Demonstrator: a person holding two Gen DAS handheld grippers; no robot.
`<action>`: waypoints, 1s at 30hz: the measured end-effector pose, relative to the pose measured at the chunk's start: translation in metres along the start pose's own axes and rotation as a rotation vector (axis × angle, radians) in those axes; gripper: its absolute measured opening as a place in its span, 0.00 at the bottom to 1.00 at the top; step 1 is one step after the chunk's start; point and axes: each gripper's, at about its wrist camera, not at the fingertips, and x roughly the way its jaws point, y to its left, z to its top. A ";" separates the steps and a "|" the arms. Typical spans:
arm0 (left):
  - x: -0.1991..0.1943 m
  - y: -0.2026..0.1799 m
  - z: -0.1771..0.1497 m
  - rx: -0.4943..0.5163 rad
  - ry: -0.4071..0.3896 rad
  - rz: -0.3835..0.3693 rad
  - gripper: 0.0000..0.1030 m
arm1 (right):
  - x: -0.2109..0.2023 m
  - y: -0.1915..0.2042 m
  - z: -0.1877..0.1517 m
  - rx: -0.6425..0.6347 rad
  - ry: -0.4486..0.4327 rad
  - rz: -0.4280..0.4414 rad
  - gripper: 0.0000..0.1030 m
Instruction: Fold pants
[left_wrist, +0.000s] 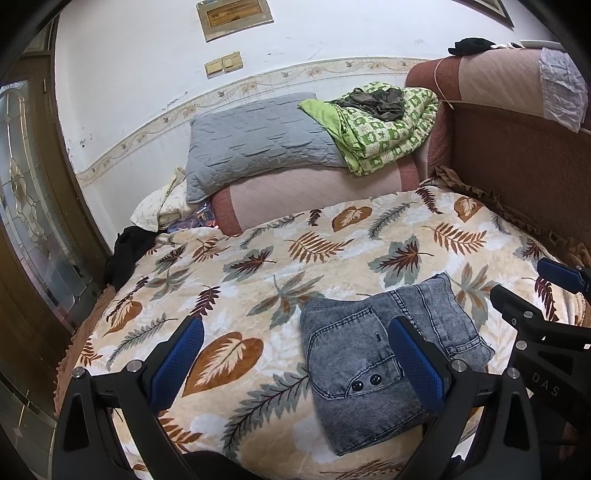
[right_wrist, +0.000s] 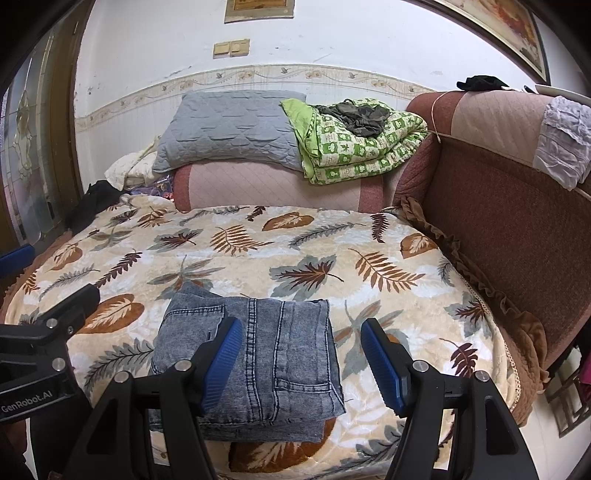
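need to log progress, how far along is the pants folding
Done: the jeans lie folded in a compact stack on the leaf-print blanket. In hand: nothing; the left gripper and right gripper both hover open, gripping no cloth. Left: apparently nothing beyond pulling the grippers away.

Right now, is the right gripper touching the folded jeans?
Cannot tell. In the right wrist view the right gripper is open, its fingers overlapping the folded jeans, with no plain contact or gap; the left wrist view shows only its edge.

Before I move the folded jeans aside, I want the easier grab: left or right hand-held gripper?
Probably right: the right hand-held gripper has the jeans between its open fingers; the left one is off to their side.
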 end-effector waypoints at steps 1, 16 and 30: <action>0.000 0.000 0.000 0.001 -0.001 0.002 0.97 | 0.000 0.000 0.000 -0.001 0.001 0.001 0.68; -0.003 0.004 0.000 -0.006 -0.015 0.007 0.97 | -0.006 -0.001 0.003 0.001 -0.015 -0.006 0.68; -0.014 0.008 0.000 -0.016 -0.034 0.014 0.97 | -0.020 0.008 0.004 -0.018 -0.039 -0.007 0.68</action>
